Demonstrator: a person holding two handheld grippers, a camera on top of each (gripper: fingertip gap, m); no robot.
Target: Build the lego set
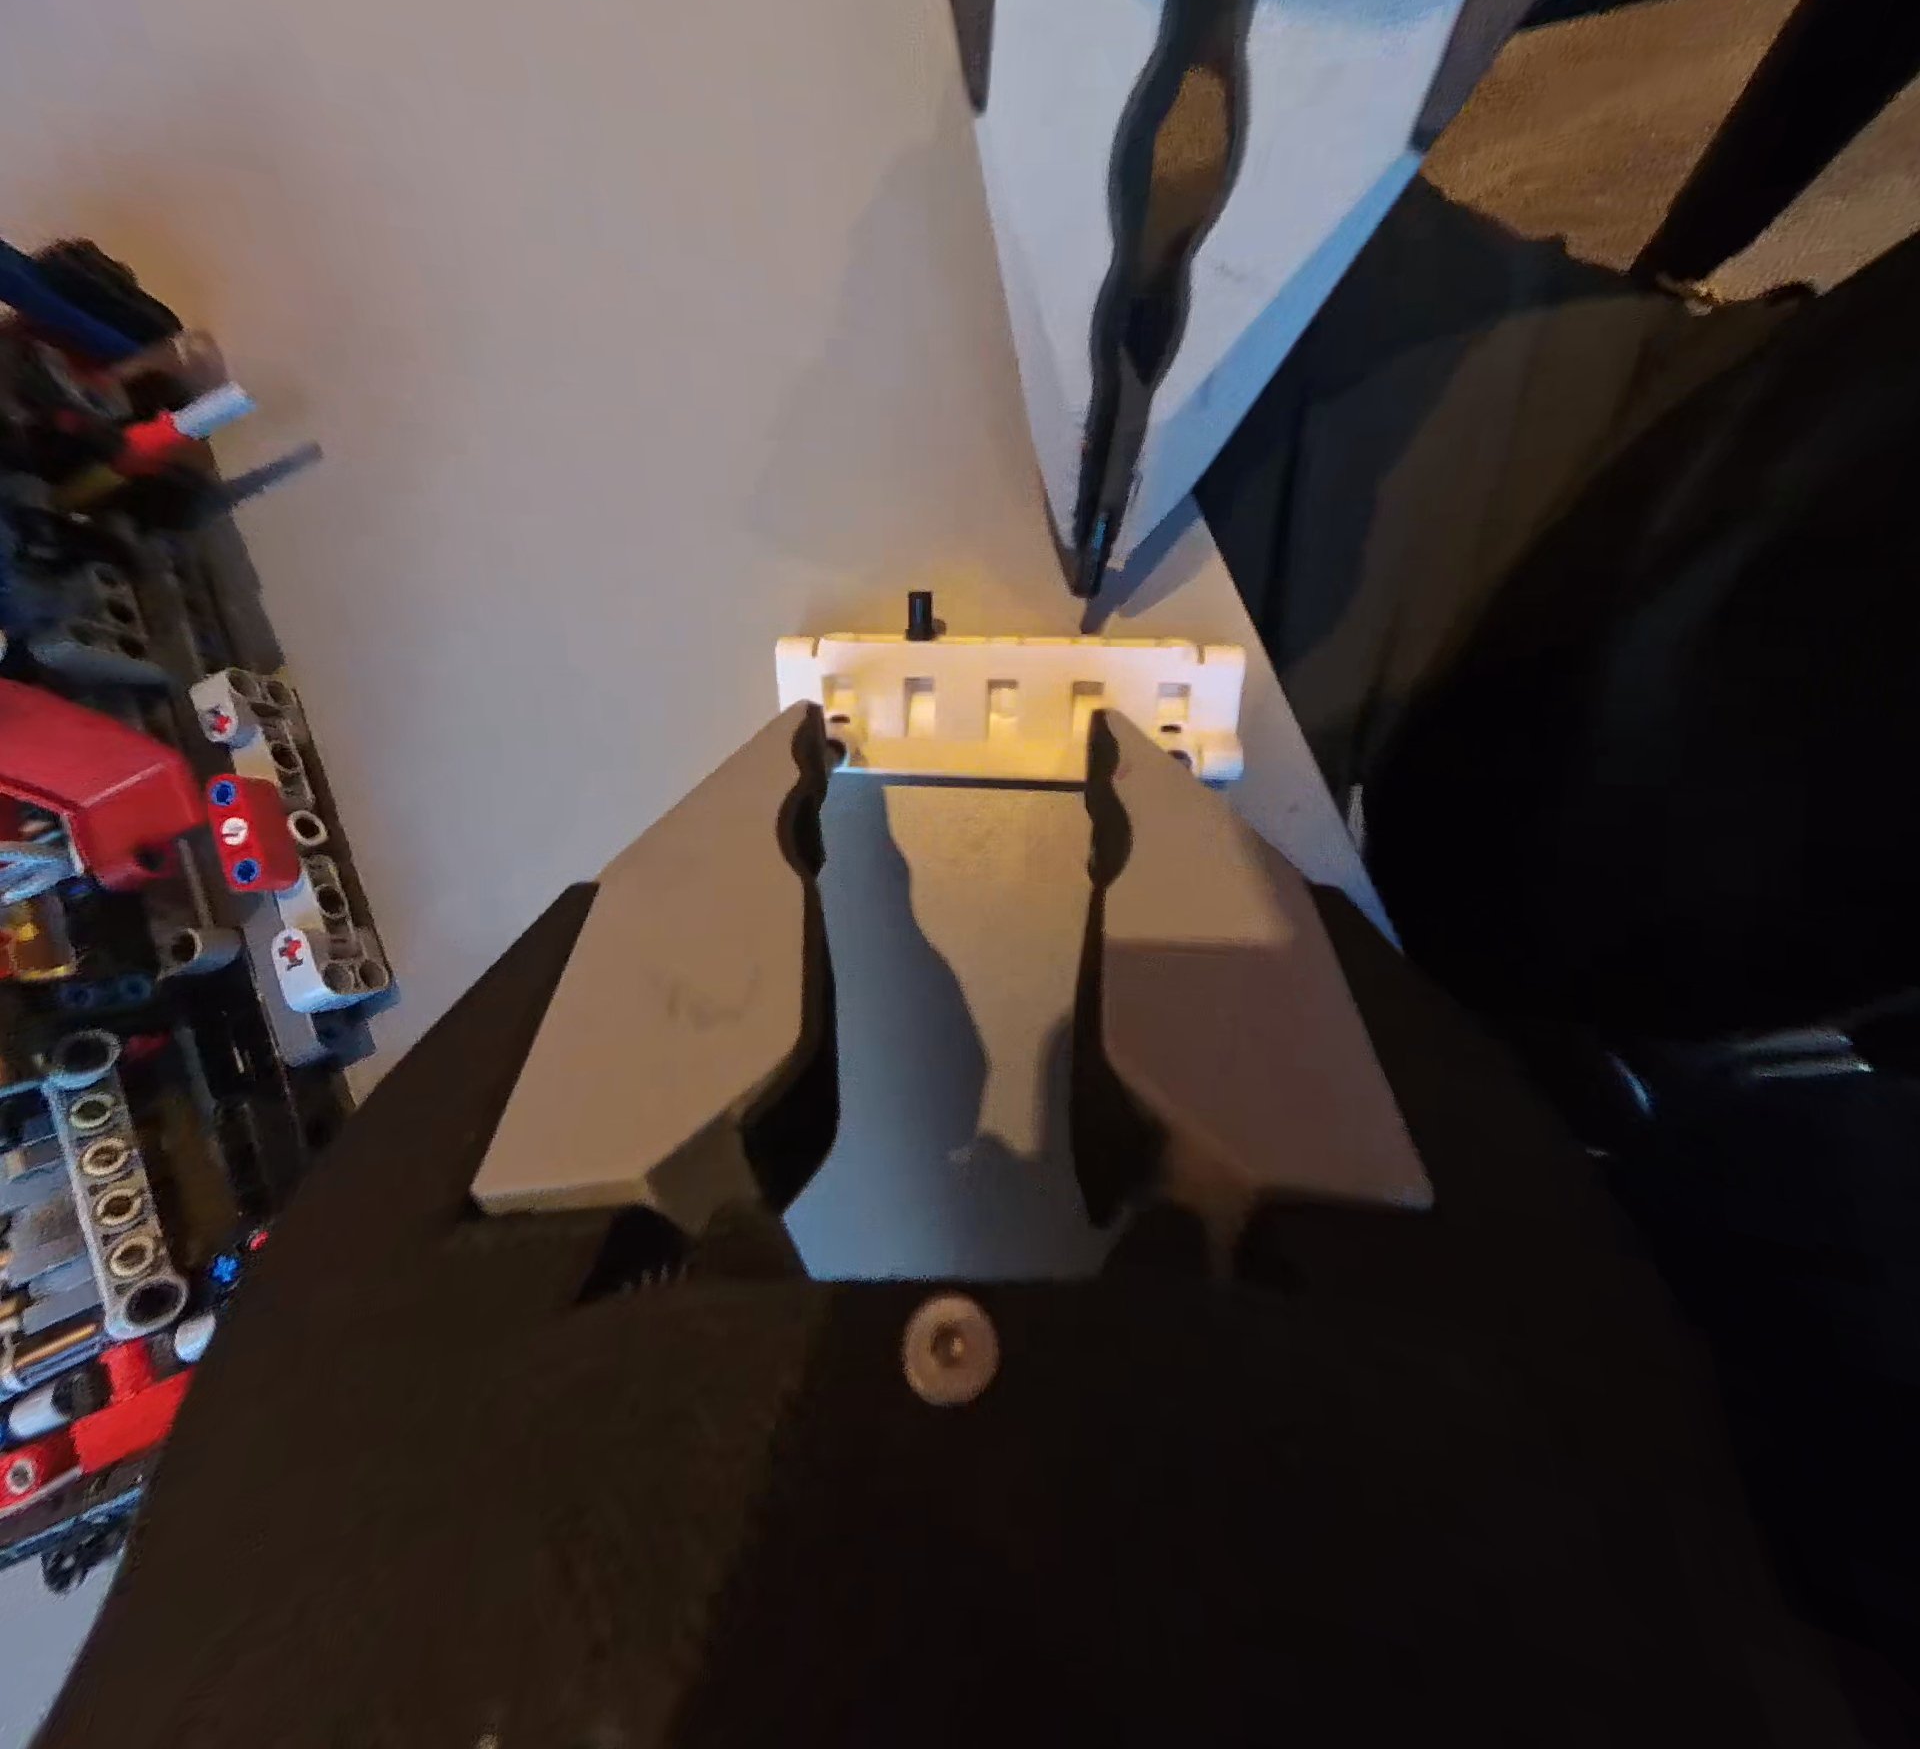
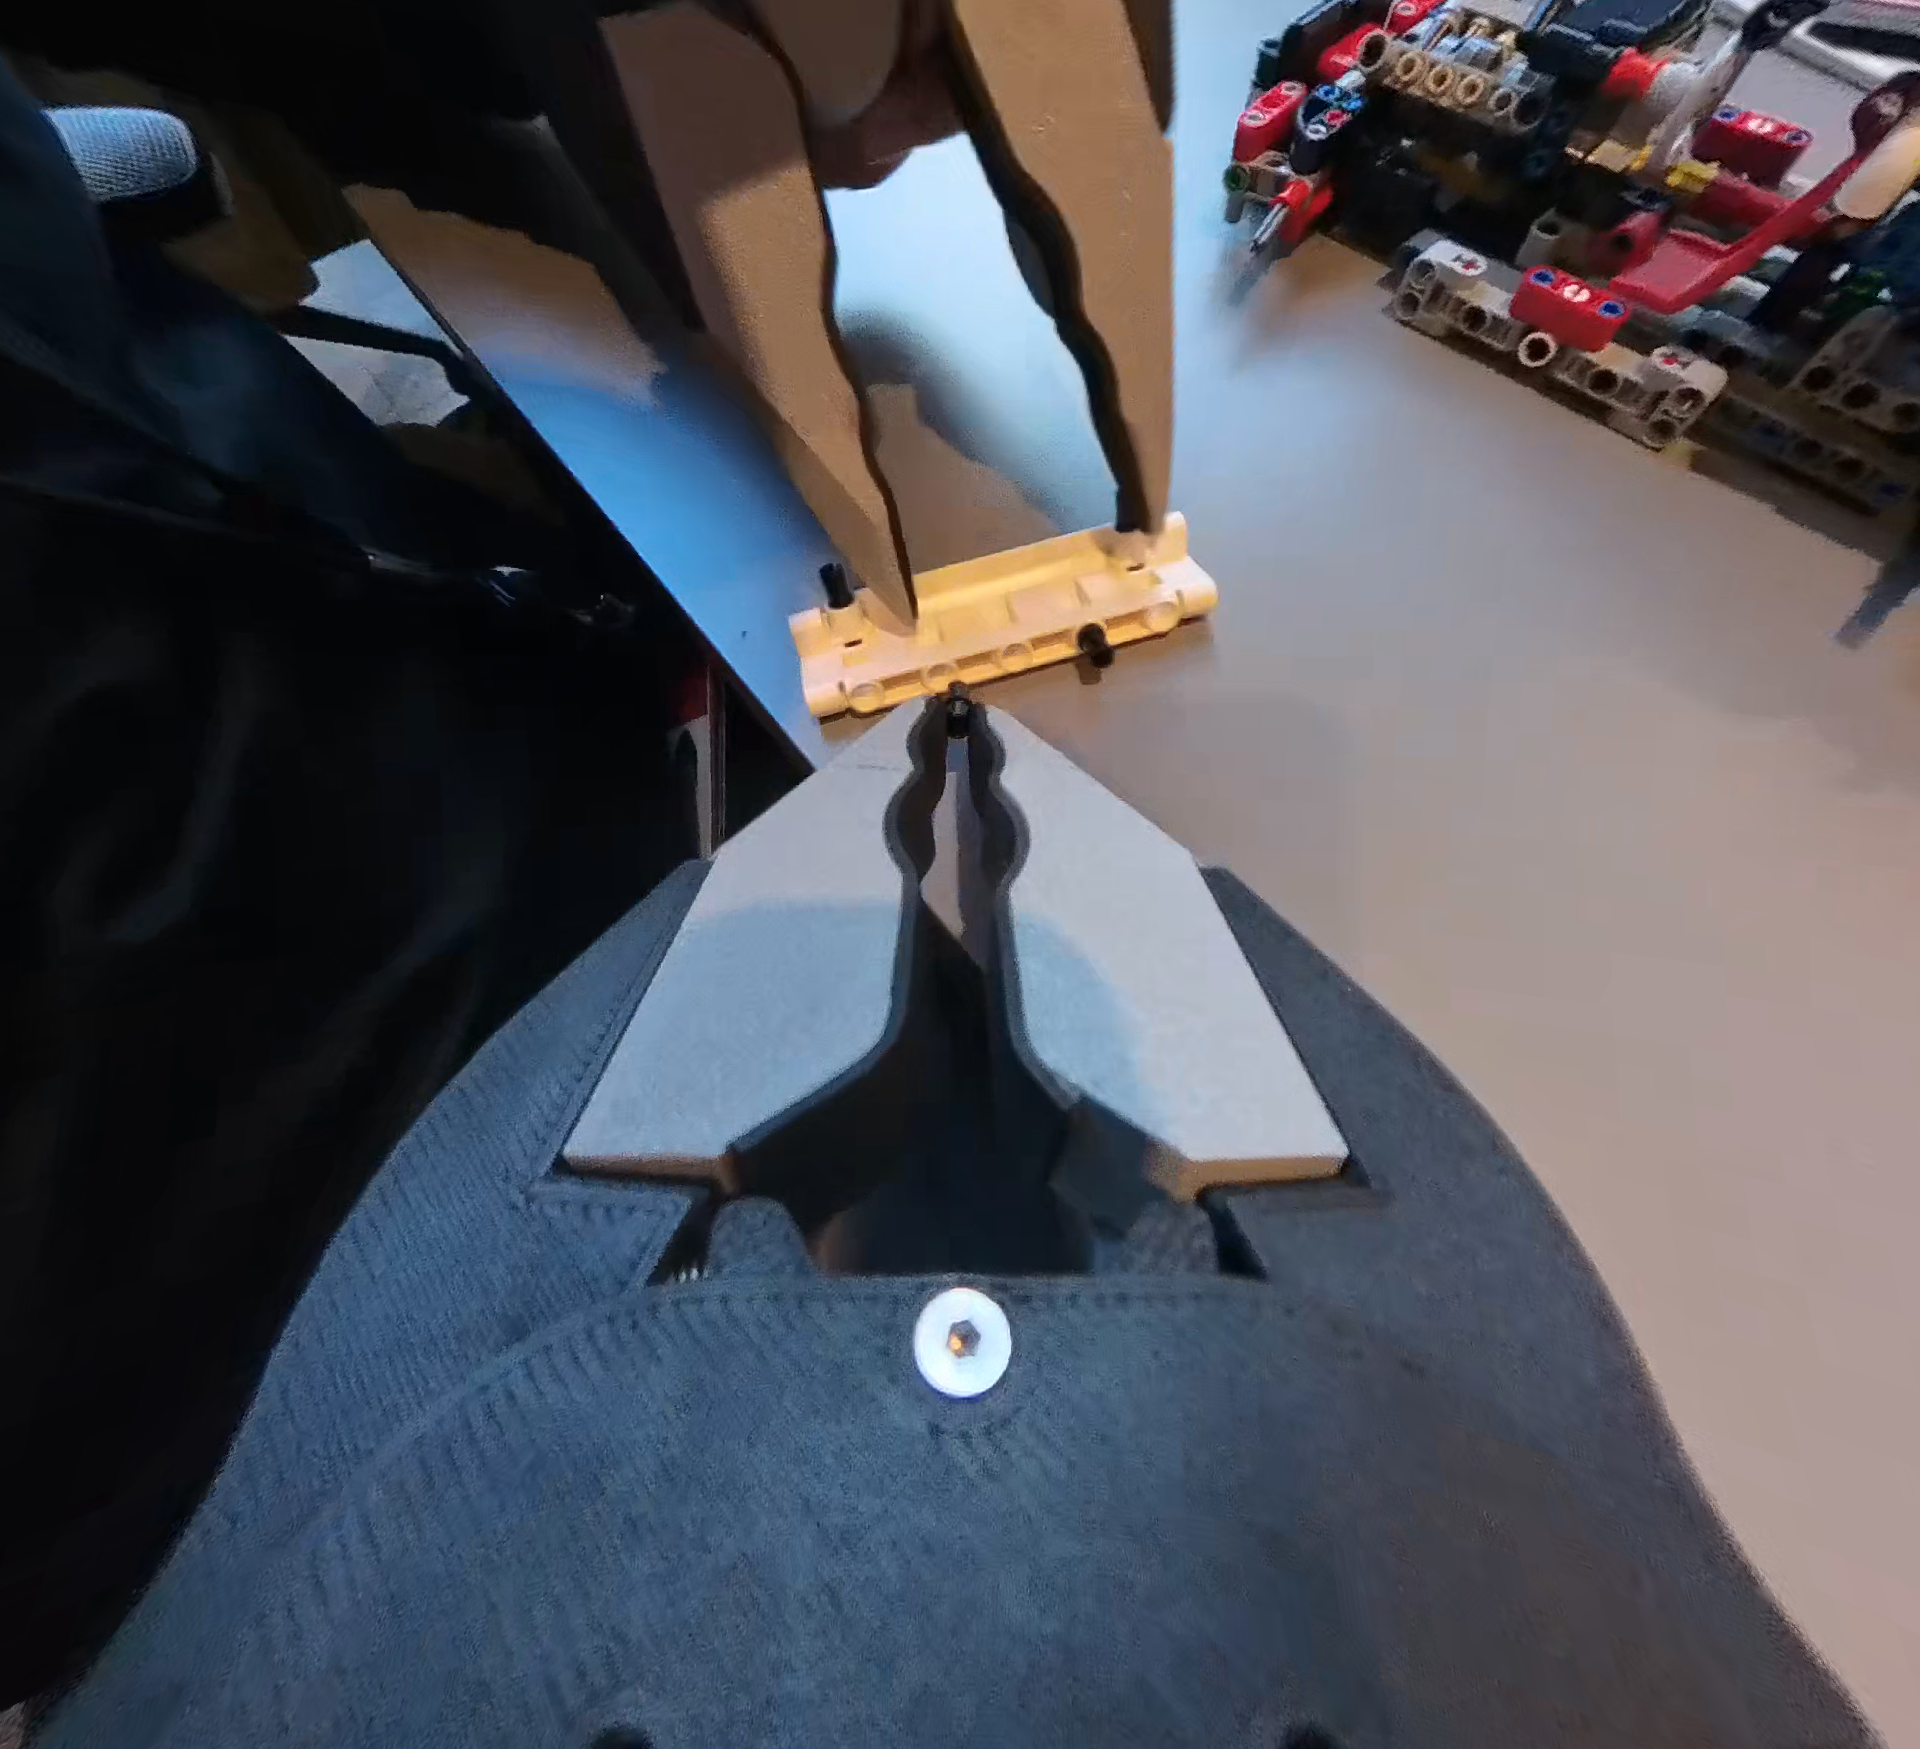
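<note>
Pinching a black pin [image 2: 957, 715] at the white panel's [image 2: 1003, 621] near edge, right gripper [image 2: 954, 731], left gripper [image 1: 956, 743] spread, tips pressing the panel's ends, lego model [image 2: 1621, 172] well apart.

One white panel [image 2: 1003, 624] is lying on one table [image 2: 1455, 868]. Three black pins are showing on it: one [image 2: 958, 715] at the near edge, one [image 2: 1093, 640] beside it, one [image 2: 832, 584] at the far left corner. Two grippers, left [image 2: 1023, 572] and right [image 2: 957, 731], are showing. One big model [image 2: 1621, 182] is sitting apart.

Glossy plastic panel [image 2: 1003, 624] (matt table [image 2: 1455, 764])
</note>
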